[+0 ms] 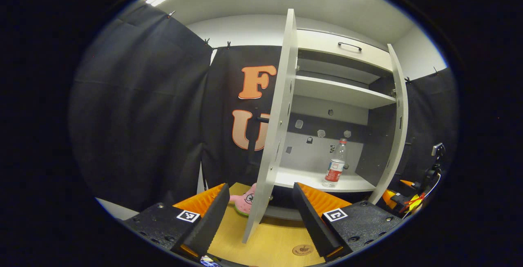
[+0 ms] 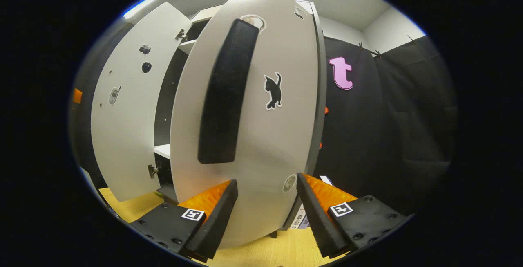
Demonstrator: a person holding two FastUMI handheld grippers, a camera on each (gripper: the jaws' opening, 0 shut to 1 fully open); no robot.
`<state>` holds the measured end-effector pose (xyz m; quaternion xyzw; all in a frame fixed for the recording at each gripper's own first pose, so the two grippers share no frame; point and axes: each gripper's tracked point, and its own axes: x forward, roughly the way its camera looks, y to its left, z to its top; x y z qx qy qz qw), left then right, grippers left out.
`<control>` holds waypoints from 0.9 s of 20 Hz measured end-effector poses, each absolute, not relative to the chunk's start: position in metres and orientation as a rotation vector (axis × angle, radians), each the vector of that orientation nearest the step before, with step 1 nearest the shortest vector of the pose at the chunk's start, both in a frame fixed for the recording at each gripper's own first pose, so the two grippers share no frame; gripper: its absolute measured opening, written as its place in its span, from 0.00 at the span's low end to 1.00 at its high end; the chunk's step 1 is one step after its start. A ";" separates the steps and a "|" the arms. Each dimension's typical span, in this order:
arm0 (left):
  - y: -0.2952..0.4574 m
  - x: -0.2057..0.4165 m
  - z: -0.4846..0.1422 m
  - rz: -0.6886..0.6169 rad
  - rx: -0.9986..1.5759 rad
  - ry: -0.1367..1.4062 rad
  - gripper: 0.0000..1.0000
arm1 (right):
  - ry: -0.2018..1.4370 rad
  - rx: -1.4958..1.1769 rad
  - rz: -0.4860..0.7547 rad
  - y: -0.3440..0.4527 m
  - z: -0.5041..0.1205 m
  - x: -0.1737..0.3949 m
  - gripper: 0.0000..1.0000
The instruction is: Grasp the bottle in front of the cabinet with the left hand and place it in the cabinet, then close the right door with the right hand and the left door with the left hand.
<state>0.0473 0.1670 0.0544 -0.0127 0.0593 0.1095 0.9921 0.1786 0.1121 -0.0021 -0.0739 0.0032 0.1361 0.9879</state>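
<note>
In the left gripper view the left gripper [image 1: 259, 209] is spread wide and holds nothing. The left door [image 1: 271, 136] stands edge-on straight ahead between the fingers, its lower end hiding part of a pink toy [image 1: 244, 202]. Ahead and right, the bottle [image 1: 336, 169] stands upright on the cabinet's [image 1: 343, 95] bottom shelf, beside the right door [image 1: 395, 128].

In the right gripper view the right gripper [image 2: 265, 214] is also open and empty. The right door's outer face with its dark handle [image 2: 224, 95] looms just ahead; contact cannot be told. The cabinet's inside is mostly hidden.
</note>
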 end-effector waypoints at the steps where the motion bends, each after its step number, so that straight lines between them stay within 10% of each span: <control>1: 0.170 0.046 0.054 0.227 -0.028 0.118 0.95 | -0.003 -0.151 0.273 0.118 -0.002 0.188 0.96; 18: 0.208 0.056 0.030 0.266 -0.050 0.157 0.95 | 0.042 -0.128 0.236 0.157 -0.007 0.243 0.97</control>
